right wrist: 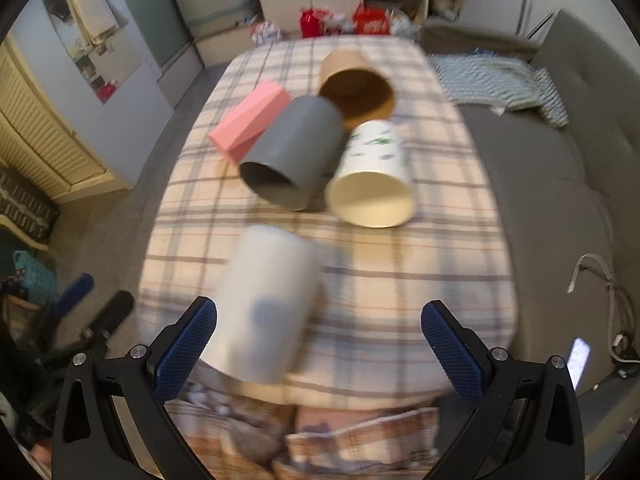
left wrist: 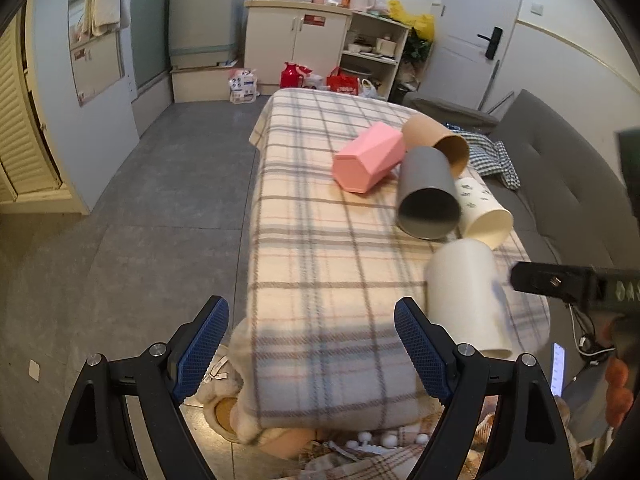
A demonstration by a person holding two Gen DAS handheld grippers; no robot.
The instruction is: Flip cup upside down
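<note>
A plain white cup (left wrist: pixel 468 296) stands mouth down near the front edge of the plaid-covered table (left wrist: pixel 320 240); it is blurred in the right wrist view (right wrist: pixel 264 304). Behind it lie a grey cup (left wrist: pixel 428 196), a white patterned cup (left wrist: pixel 480 212), a brown cup (left wrist: pixel 436 140) and a pink faceted cup (left wrist: pixel 368 156), all on their sides. My left gripper (left wrist: pixel 312 352) is open and empty at the table's front edge, left of the white cup. My right gripper (right wrist: pixel 320 344) is open and empty, with the white cup just ahead of its left finger.
A grey sofa (right wrist: pixel 560 200) with a checked cloth (right wrist: pixel 500 76) runs along the table's right side. Grey floor (left wrist: pixel 160 200) lies to the left. Cabinets, shelves and bags stand at the back wall (left wrist: pixel 320 40). Cloth and clutter lie below the table's front edge.
</note>
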